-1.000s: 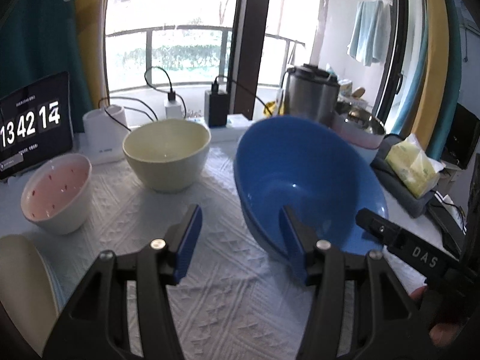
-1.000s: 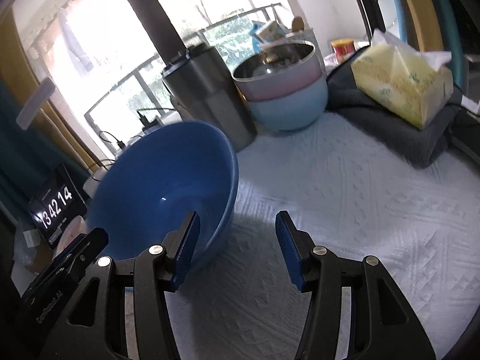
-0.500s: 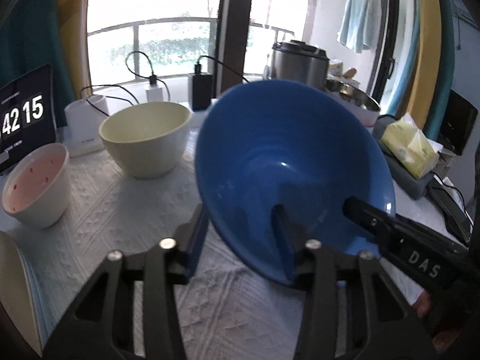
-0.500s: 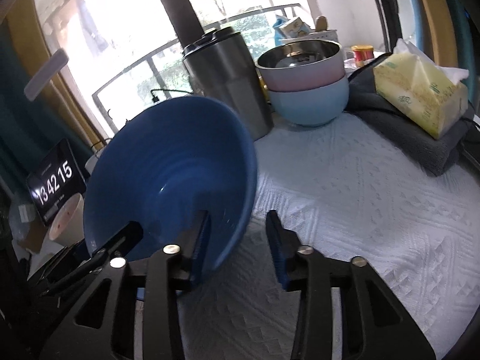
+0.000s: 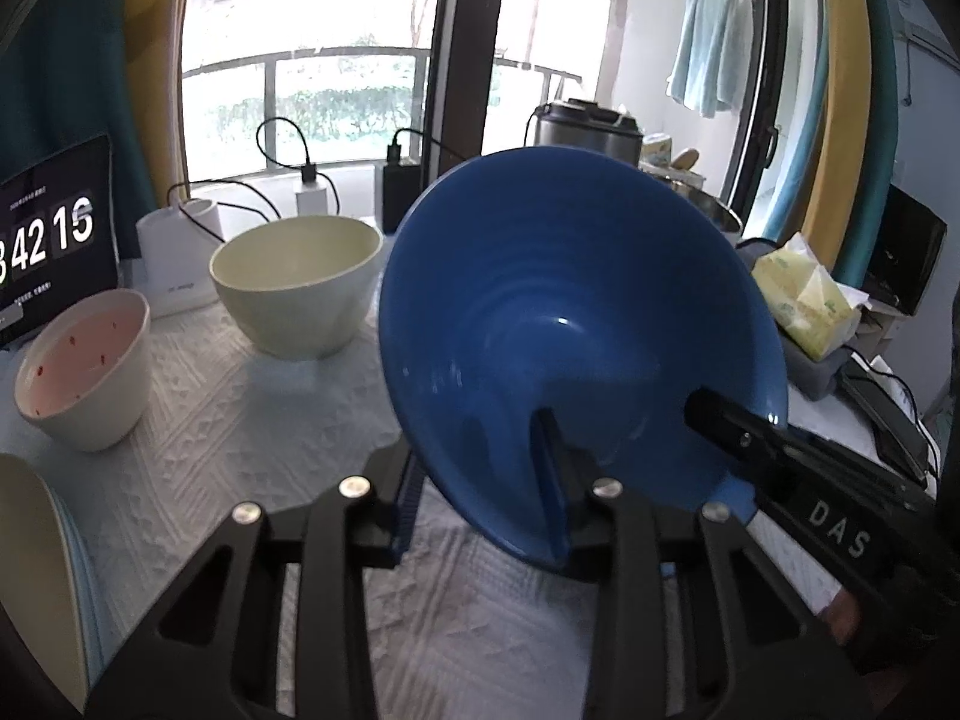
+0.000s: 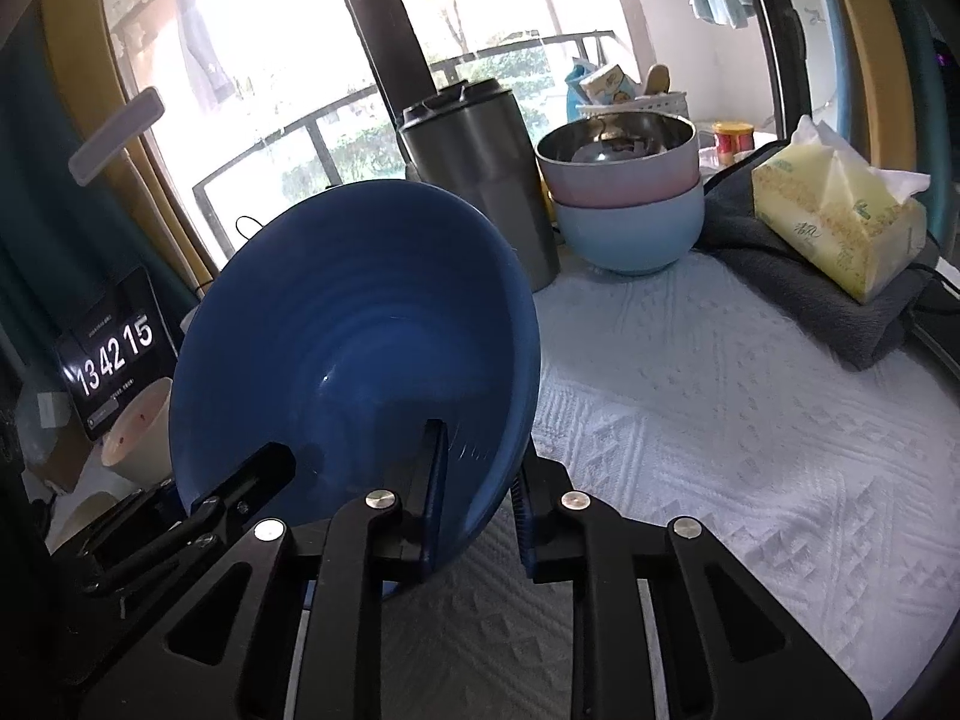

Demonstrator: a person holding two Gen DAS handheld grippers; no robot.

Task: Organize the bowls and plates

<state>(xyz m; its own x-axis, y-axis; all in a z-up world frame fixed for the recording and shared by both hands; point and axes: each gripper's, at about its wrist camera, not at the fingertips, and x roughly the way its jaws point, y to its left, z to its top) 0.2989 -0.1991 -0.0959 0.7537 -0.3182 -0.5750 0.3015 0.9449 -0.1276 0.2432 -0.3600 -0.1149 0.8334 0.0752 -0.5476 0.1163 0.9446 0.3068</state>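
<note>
Both tongs clamped on the blue bowl's [image 5: 576, 330] near rim after just closing: left tongs [image 5: 480, 498] straddle the wall left of centre, right tongs [image 6: 474, 498] on the right part, one pad inside, one outside each. Bowl is tilted steeply, mouth facing the cameras, base away, apparently lifted off the white textured surface [image 6: 720, 420]. Cream bowl [image 5: 297, 285] sits far left, nearer the left tongs; pink-over-light-blue stack [image 6: 627, 204] far right, nearer the right tongs. Probably nests into one; level it first.

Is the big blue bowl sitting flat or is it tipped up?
Tipped up. The blue bowl stands steeply on edge, its empty inside facing the cameras, with the left gripper and right gripper pinching its rim.
</note>
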